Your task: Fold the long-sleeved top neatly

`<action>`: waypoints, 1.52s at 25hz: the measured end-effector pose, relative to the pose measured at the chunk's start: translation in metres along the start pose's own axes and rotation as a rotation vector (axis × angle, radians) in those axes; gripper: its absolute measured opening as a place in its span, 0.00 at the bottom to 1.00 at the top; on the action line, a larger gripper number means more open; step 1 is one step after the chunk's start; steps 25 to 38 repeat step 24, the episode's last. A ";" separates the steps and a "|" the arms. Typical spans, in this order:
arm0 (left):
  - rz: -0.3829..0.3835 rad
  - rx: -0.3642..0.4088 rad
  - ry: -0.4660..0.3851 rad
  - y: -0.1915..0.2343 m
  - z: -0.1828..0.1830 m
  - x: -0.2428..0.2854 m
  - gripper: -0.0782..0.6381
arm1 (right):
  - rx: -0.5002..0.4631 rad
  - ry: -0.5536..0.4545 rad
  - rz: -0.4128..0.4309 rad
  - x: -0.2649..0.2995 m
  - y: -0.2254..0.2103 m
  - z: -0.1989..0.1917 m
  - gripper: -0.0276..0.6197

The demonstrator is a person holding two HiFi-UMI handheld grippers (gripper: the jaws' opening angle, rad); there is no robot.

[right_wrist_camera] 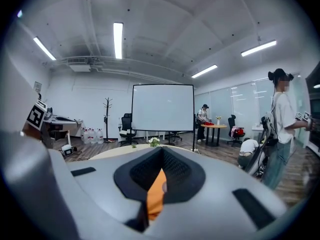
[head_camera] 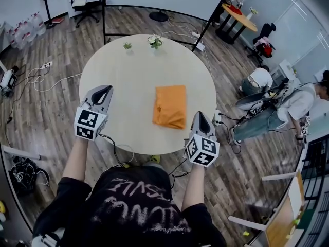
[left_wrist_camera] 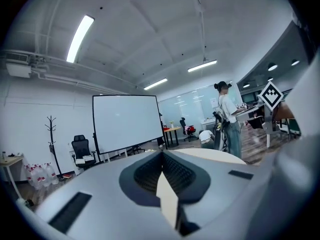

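The long-sleeved top (head_camera: 171,106) is orange and lies folded into a compact rectangle right of the middle of the round pale table (head_camera: 128,76). My left gripper (head_camera: 105,89) hovers over the table's left part, well clear of the top, its jaws shut and empty. My right gripper (head_camera: 198,115) hangs just right of the top's near right corner, jaws also shut, holding nothing. In the right gripper view a strip of the orange top (right_wrist_camera: 156,194) shows below the closed jaws (right_wrist_camera: 162,151). The left gripper view shows closed jaws (left_wrist_camera: 162,154) and bare tabletop (left_wrist_camera: 210,154) beyond.
Two small potted plants (head_camera: 127,46) (head_camera: 154,41) stand at the table's far edge. A whiteboard on a stand (right_wrist_camera: 163,107) is behind the table. A person (head_camera: 303,102) stands at the right, another crouches (head_camera: 257,78). Cables (head_camera: 38,78) lie on the wooden floor.
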State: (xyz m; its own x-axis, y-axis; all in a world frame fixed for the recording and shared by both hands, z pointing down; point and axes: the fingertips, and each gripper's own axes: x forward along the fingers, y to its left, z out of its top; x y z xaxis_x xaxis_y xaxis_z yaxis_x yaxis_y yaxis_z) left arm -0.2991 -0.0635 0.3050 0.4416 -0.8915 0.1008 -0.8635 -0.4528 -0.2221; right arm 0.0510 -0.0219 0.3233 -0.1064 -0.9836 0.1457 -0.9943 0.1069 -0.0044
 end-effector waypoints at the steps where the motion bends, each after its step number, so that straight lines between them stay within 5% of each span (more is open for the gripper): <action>1: 0.005 -0.005 -0.005 0.001 0.000 0.000 0.13 | 0.002 -0.002 -0.002 -0.001 -0.002 0.000 0.05; 38: 0.076 -0.011 -0.050 0.023 0.013 0.001 0.13 | 0.012 -0.054 -0.028 0.007 -0.018 0.023 0.05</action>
